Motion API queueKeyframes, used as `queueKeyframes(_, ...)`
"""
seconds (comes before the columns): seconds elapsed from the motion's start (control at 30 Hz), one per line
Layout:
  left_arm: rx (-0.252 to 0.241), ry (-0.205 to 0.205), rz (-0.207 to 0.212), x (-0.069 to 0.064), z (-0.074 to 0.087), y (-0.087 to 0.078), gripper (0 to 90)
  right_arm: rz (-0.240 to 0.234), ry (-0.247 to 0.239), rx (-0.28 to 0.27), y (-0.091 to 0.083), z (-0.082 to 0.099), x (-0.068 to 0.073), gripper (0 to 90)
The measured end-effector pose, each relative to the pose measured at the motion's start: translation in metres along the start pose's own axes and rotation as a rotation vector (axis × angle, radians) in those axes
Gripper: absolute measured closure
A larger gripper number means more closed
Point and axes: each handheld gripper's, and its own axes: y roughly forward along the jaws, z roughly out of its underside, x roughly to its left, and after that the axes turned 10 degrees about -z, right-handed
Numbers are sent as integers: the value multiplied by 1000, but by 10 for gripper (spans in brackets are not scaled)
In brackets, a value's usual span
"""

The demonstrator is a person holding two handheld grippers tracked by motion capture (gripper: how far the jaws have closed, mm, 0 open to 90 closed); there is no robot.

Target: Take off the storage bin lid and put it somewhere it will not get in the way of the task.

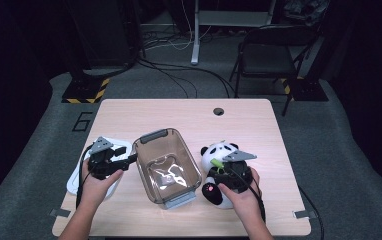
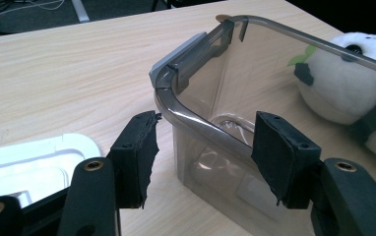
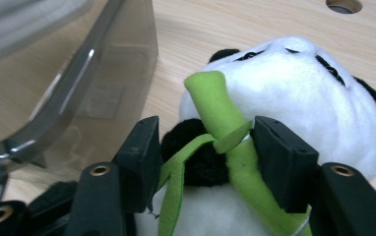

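A clear smoky plastic bin (image 1: 144,141) with grey end handles stands in the middle of the table, with nothing but a crumpled clear film at its bottom. My left gripper (image 1: 132,157) is at its left wall. In the left gripper view the jaws (image 2: 203,142) are open and straddle the bin rim (image 2: 196,123), one pad outside and one inside. Just right of the bin lies a panda plush (image 1: 220,152) with a green bamboo sprig (image 3: 215,98). My right gripper (image 3: 203,147) is shut on the sprig and the panda's black arm.
A white lid (image 1: 76,182) lies flat at the table's left edge, under my left hand. A round cable hole (image 1: 218,111) sits at the table's back. Behind the table are a folding chair (image 1: 271,55) and floor cables.
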Motion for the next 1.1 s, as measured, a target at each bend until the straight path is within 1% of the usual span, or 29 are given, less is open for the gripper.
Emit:
queueKeyframes(0.03, 0, -2, 1, 0, 0, 0, 425, 7, -1, 3, 0, 0, 0, 463)
queueKeyframes(0.13, -3, -6, -3, 1, 1, 0, 423, 5, 18, 5, 0, 1, -4, 468)
queueKeyframes(0.17, -1, -7, -2, 1, 1, 0, 423, 7, 13, 2, 0, 2, -5, 468)
queueKeyframes(0.27, -5, -11, -2, 2, 1, -1, 423, 3, 27, 1, 2, 5, -8, 467)
queueKeyframes(0.37, -2, -12, -4, 3, 1, -1, 423, -2, 24, 3, 3, 6, -10, 461)
queueKeyframes(0.43, 3, -11, -6, 4, 1, -1, 423, 0, 10, 23, 5, 6, -10, 459)
queueKeyframes(0.5, 2, -11, -7, 4, 1, 0, 420, 8, -1, 31, 5, 6, -9, 460)
queueKeyframes(0.57, 1, -9, -9, 4, 1, -1, 421, 14, -1, 35, 6, 7, -10, 466)
queueKeyframes(0.6, 1, -9, -10, 4, 1, -1, 421, 17, 6, 34, 6, 7, -10, 473)
queueKeyframes(0.67, 2, -11, -12, 4, 1, -1, 421, 18, 2, 37, 7, 9, -13, 492)
queueKeyframes(0.7, 1, -9, -12, 4, 1, -1, 421, 17, 15, 37, 7, 9, -13, 507)
queueKeyframes(0.73, 2, -11, -11, 5, 1, -1, 421, 10, -15, 41, 7, 10, -16, 520)
queueKeyframes(0.77, 3, -14, -12, 5, 1, -1, 421, 1, -17, 42, 7, 10, -17, 534)
queueKeyframes(0.83, 4, -17, -10, 6, 1, -1, 421, -3, 8, 41, 7, 10, -17, 562)
queueKeyframes(0.87, 5, -17, -7, 6, 1, -1, 420, -13, -12, 40, 6, 11, -19, 577)
queueKeyframes(0.9, 4, -20, -11, 7, 1, 0, 420, -16, -6, 37, 6, 11, -20, 590)
queueKeyframes(0.93, 10, -20, -8, 7, 1, 0, 419, -29, 0, 31, 4, 11, -21, 604)
queueKeyframes(0.97, 9, -22, -5, 7, 1, 0, 419, -34, -1, 24, 4, 11, -22, 617)
queueKeyframes(1.03, 9, -18, -5, 7, 1, 1, 419, -54, 11, 12, 1, 12, -25, 638)
queueKeyframes(1.1, 5, -20, -4, 8, 1, 1, 420, -64, 4, 11, -2, 11, -26, 650)
